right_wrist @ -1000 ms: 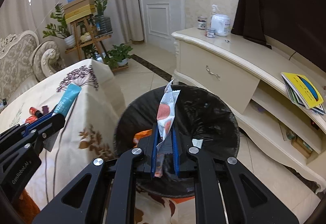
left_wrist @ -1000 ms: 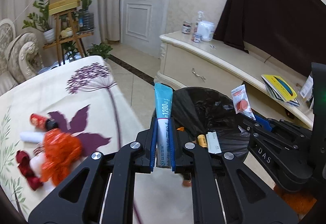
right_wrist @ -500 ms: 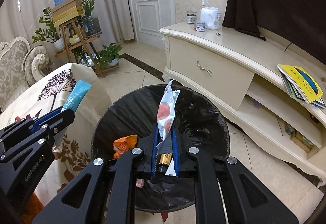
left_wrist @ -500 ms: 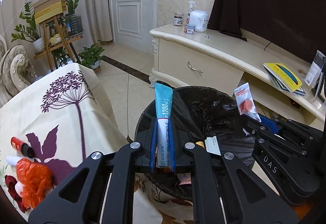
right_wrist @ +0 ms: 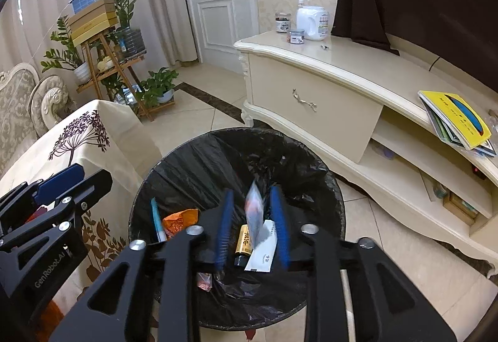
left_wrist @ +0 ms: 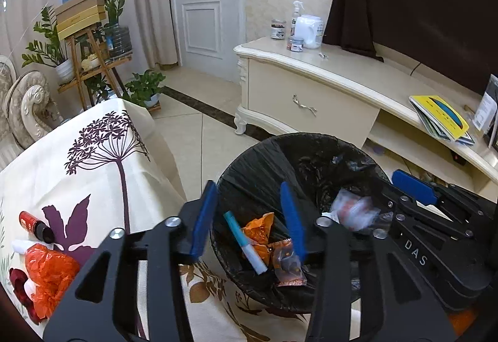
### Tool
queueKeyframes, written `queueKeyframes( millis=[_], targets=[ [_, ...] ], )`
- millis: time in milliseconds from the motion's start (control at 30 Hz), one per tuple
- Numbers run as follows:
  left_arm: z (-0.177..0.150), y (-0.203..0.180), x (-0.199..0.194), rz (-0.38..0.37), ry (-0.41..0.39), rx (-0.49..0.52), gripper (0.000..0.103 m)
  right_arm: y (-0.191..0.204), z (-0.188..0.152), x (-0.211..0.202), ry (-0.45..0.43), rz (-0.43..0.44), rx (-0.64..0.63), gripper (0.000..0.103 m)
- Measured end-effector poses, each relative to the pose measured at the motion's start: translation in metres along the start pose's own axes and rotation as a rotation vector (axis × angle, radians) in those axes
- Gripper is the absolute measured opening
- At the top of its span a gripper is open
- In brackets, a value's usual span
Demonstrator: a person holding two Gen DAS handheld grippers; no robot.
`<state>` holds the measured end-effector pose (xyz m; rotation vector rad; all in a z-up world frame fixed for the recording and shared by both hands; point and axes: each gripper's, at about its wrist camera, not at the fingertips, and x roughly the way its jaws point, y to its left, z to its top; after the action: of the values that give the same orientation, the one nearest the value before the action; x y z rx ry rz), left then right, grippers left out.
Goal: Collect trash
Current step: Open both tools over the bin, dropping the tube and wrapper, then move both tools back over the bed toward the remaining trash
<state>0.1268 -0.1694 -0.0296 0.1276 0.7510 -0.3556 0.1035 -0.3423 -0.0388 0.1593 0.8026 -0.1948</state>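
Note:
Both grippers hang over the black-lined trash bin [left_wrist: 280,139] [right_wrist: 236,136]. My left gripper [left_wrist: 249,217] is open and its jaws are still opening. The teal tube [left_wrist: 244,242] has left them and drops, blurred, onto the trash inside; the right wrist view shows that tube [right_wrist: 155,220] at the bin's left. My right gripper [right_wrist: 252,225] is open too, its jaws opening. The white and red snack packet [right_wrist: 255,211] slips loose between its blue pads without touching them. An orange wrapper [right_wrist: 180,217] and a small gold bottle [right_wrist: 244,244] lie in the bin.
A table with a floral cloth [left_wrist: 102,155] stands left of the bin and carries a small red bottle [left_wrist: 31,223] and an orange bag [left_wrist: 49,276]. A cream cabinet [right_wrist: 311,99] with a yellow book [right_wrist: 457,117] runs behind the bin. A plant stand [left_wrist: 90,61] is at the back left.
Both grippers moved over the bin while shut on the tube and the packet. Both have since opened and let go; the tube and the packet are falling into the bin.

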Motion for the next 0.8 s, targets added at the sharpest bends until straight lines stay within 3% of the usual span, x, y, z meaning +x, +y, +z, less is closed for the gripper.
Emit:
queueKeyframes(
  millis=[333, 667, 800],
  targets=[
    [-0.002, 0.015, -0.022, 0.048, -0.037, -0.024, 0.07, 0.007, -0.001, -0.013, -0.02, -0.01, -0.002, 0.052],
    [-0.009, 0.049, -0.053, 0.098, -0.056, -0.087, 0.072, 0.03, -0.004, -0.027, -0.03, 0.006, -0.034, 0.063],
    [-0.011, 0.063, -0.069, 0.135, -0.074, -0.108, 0.078, 0.043, -0.005, -0.033, -0.027, 0.024, -0.045, 0.065]
  ],
)
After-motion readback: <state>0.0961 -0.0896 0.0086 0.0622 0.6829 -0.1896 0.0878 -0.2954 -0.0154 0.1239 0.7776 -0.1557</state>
